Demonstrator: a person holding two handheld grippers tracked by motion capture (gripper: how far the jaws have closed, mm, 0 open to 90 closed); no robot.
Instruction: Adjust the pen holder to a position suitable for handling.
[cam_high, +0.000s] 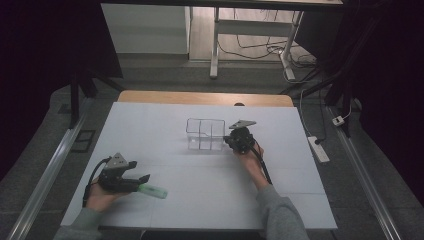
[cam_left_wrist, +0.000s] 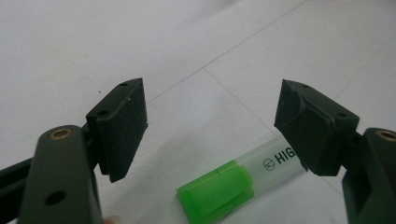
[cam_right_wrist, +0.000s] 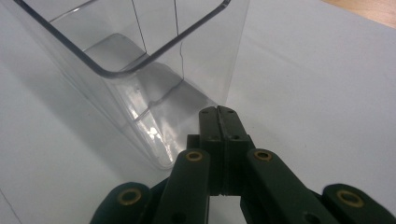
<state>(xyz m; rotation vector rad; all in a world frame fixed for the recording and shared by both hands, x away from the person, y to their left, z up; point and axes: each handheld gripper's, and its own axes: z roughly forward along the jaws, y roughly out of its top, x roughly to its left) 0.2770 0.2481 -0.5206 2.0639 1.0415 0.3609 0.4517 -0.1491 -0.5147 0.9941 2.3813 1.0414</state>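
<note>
High view, white table (cam_high: 165, 125), dark room

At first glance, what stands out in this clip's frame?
The green highlighter lies flat on the white table between the open jaws of the left gripper, not gripped. Mid-table stands a clear divided organiser, seemingly empty, with the right gripper shut beside its right wall.

clear organizer (cam_high: 205, 134) mid-table, highlighter (cam_high: 152, 190) near left, seemingly open elsewhere
</note>
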